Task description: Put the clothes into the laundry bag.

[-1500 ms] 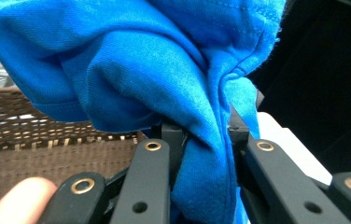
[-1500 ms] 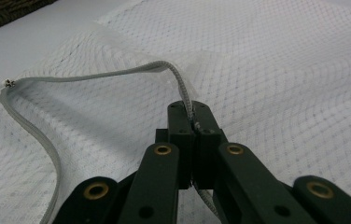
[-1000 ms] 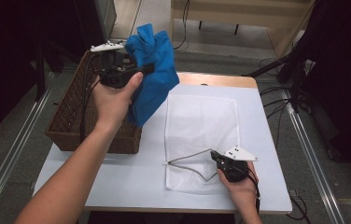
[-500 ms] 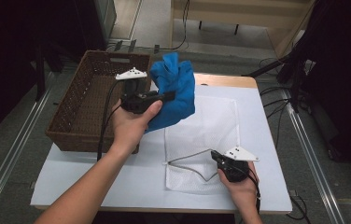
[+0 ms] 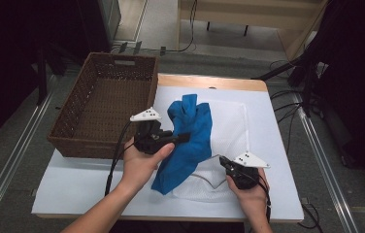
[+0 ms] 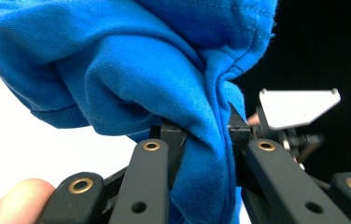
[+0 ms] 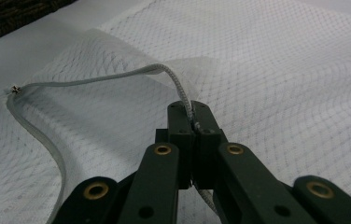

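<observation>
A blue cloth point(image 5: 190, 141) lies crumpled across a white mesh bag point(image 5: 241, 124) on the white table. My left gripper point(image 5: 183, 137) is shut on a bunched fold of it, and in the left gripper view the blue cloth point(image 6: 117, 79) is pinched in my left gripper point(image 6: 206, 133). My right gripper point(image 5: 223, 160) sits low at the bag's near edge. It is shut on the bag's grey drawstring cord point(image 7: 94, 79), which loops away from my right gripper point(image 7: 191, 116) over the mesh bag point(image 7: 281, 70).
A brown wicker basket point(image 5: 107, 102) stands at the table's left, just behind my left hand. The white table point(image 5: 83, 179) has bare surface at the near left. Dark floor with rails and cables surrounds it.
My left hand has carried the blue cloth from above the basket down and to the right, so it now rests on the mesh bag. The right gripper has kept still on the cord.
</observation>
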`<state>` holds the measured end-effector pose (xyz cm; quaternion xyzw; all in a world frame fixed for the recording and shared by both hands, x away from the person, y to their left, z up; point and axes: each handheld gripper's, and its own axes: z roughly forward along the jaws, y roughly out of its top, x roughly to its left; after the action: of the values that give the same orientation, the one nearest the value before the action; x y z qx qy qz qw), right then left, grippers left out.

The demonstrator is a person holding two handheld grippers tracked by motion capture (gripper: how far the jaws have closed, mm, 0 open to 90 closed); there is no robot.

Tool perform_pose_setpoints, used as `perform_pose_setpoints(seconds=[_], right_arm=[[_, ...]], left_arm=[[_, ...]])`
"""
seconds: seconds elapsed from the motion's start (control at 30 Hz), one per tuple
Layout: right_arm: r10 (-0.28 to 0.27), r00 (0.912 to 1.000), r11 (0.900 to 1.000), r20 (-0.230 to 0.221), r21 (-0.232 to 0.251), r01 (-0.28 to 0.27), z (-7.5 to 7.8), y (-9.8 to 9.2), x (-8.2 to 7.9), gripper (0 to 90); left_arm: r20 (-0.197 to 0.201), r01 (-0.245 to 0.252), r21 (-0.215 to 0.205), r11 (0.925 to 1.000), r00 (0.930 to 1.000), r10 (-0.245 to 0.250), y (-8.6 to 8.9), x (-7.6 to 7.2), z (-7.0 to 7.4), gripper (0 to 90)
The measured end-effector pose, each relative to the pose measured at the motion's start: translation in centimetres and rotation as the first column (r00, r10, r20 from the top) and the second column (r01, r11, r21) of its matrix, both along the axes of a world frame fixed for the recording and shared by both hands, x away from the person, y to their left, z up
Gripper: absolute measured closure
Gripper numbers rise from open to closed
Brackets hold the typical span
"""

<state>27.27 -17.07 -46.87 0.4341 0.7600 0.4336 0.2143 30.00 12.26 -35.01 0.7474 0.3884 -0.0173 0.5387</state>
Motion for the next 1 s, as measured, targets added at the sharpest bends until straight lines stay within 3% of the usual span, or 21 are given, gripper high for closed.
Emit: perform_pose_setpoints(seconds=[0.1,0.27,0.33,0.4,0.43,0.47,0.5,0.53,0.63,0.73,0.77,0.8,0.83,0.9,1.0], right_arm=[[-0.001,1.0000,1.000,-0.001,0.004,0.001,0.1,0.0,0.0,90.0],[-0.004,1.0000,1.000,-0.001,0.011,0.004,0.2,-0.1,0.1,90.0],[-0.012,0.9999,1.000,0.001,0.013,0.012,0.3,-0.1,0.2,90.0],[-0.014,0.9999,1.000,-0.001,0.014,0.014,0.4,-0.1,0.2,90.0],[-0.018,0.9998,1.000,0.004,0.017,0.018,0.5,-0.1,0.2,90.0],[-0.018,0.9998,1.000,0.004,0.017,0.018,0.5,-0.1,0.2,90.0],[-0.020,0.9997,1.000,0.010,0.022,0.020,0.8,0.0,0.3,90.0],[-0.023,0.9996,0.999,0.013,0.022,0.023,0.9,0.0,0.3,90.0],[-0.034,0.9993,0.999,0.016,0.025,0.034,1.0,-0.1,0.4,90.0],[-0.037,0.9993,0.999,0.007,0.025,0.037,0.8,-0.2,0.5,90.0],[-0.038,0.9993,0.999,0.004,0.025,0.038,0.8,-0.1,0.5,90.0],[-0.038,0.9993,0.999,0.004,0.025,0.038,0.8,-0.1,0.5,90.0],[-0.034,0.9994,0.999,0.005,0.023,0.034,0.8,-0.1,0.5,90.0],[-0.031,0.9995,0.999,0.007,0.023,0.031,0.9,0.0,0.4,90.0],[-0.027,0.9996,0.999,0.011,0.022,0.027,0.9,0.1,0.4,90.0]], left_arm=[[-0.015,0.052,0.003,0.9986,0.9985,-0.052,0.5,-1.4,-1.7,76.5],[-0.016,0.081,0.030,0.9963,0.9966,-0.080,1.3,-2.8,-3.2,76.1],[-0.050,0.087,0.037,0.9955,0.9951,-0.085,2.0,-3.4,-4.8,75.9],[-0.067,0.089,0.047,0.9950,0.9941,-0.085,2.2,-3.5,-5.5,75.8],[-0.114,0.105,0.057,0.9928,0.9886,-0.098,2.5,-3.7,-7.0,75.8],[-0.114,0.105,0.057,0.9928,0.9886,-0.098,2.5,-3.7,-7.0,75.8],[-0.149,0.139,0.080,0.9871,0.9807,-0.126,2.7,-4.0,-8.4,75.7],[-0.149,0.139,0.080,0.9871,0.9807,-0.126,2.7,-4.0,-8.4,75.6],[-0.198,0.197,0.107,0.9745,0.9647,-0.173,3.2,-4.7,-10.4,74.4],[-0.180,0.200,0.101,0.9746,0.9671,-0.179,3.6,-4.9,-10.5,69.4],[-0.150,0.173,0.105,0.9793,0.9762,-0.156,3.7,-5.0,-9.9,52.1],[-0.150,0.173,0.105,0.9793,0.9762,-0.156,3.7,-5.0,-9.9,45.4],[-0.095,0.143,0.106,0.9841,0.9865,-0.133,3.6,-5.2,-9.0,39.5],[-0.038,0.108,0.098,0.9893,0.9938,-0.105,3.3,-5.1,-8.0,32.7],[-0.007,0.080,0.098,0.9920,0.9968,-0.080,2.7,-4.7,-7.2,27.7]])
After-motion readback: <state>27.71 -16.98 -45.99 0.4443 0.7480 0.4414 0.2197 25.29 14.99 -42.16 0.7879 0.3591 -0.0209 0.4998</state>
